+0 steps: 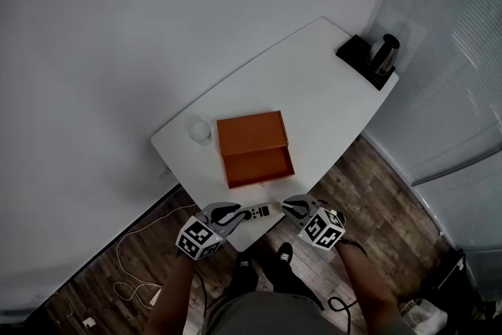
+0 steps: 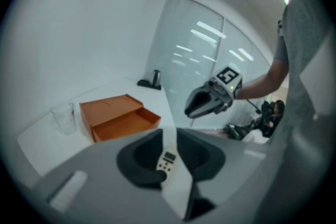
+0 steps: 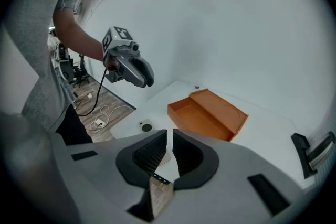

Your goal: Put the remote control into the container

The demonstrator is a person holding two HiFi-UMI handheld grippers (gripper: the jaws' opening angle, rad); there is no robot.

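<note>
At the near edge of the worktop (image 1: 314, 90), six o'clock from the orange box (image 1: 255, 161), the remote (image 1: 263, 210), likely light, stiff and smooth, lies unpinched between the slightly parted left gripper (image 1: 238, 213), best pinched across its narrow sides; the right gripper (image 1: 287, 205) is clenched empty.

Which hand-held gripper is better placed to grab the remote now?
Left. The left hand-held gripper has jaws apart with the slim white remote control showing in the gap; the right hand-held gripper is shut.
</note>
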